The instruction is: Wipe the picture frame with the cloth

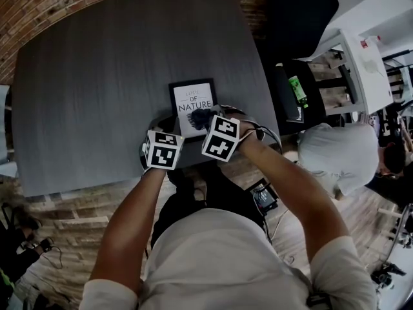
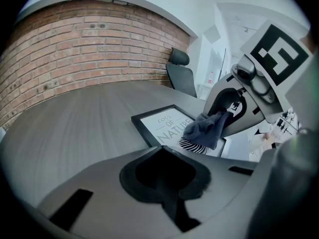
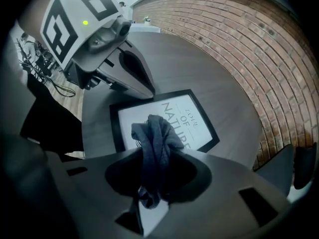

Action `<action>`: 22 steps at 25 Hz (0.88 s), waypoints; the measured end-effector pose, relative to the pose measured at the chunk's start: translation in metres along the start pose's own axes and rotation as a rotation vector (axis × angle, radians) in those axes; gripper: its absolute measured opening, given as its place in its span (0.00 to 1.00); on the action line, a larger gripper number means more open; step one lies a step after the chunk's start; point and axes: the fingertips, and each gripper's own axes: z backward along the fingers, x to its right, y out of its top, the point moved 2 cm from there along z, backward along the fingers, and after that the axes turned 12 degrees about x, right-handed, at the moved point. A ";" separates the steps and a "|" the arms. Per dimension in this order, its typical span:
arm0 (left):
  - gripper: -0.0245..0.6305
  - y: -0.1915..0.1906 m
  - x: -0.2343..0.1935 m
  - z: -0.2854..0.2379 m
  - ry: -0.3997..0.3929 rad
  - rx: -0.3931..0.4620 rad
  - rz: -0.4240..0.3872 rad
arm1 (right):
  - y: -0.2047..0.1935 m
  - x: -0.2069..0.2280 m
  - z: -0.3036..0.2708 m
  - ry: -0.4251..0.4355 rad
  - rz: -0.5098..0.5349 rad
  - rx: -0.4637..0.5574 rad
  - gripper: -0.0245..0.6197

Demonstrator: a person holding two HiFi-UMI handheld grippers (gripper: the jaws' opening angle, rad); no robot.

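Currently the R gripper [image 3: 152, 156] is clamped on a bunched dark cloth [image 3: 155, 133], pointed steeply down so the wad meets the picture frame [image 1: 192, 102], which lies flat by the near edge of the table [image 1: 97, 76]. L gripper [image 2: 164, 151], jaws together on nothing, sits just near-left of the frame, prob. to steady it or stay clear. Its view shows the cloth down on the frame's face from the side; head view hides that behind the marker cubes [image 1: 221, 137].
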 end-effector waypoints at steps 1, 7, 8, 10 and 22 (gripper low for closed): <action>0.05 0.000 0.000 0.001 0.001 -0.004 0.001 | -0.001 -0.004 0.001 0.009 -0.004 -0.001 0.21; 0.05 0.000 0.001 0.002 0.008 -0.003 0.002 | -0.005 -0.022 0.007 0.058 -0.017 -0.013 0.21; 0.05 -0.001 0.001 0.002 0.010 -0.005 0.004 | -0.005 -0.025 0.008 0.065 -0.020 -0.015 0.21; 0.05 -0.001 0.001 0.001 0.011 -0.003 0.005 | -0.006 -0.030 0.010 0.082 -0.023 -0.020 0.21; 0.05 0.000 0.004 -0.001 -0.009 -0.029 0.012 | -0.009 -0.054 0.029 0.163 -0.029 -0.013 0.21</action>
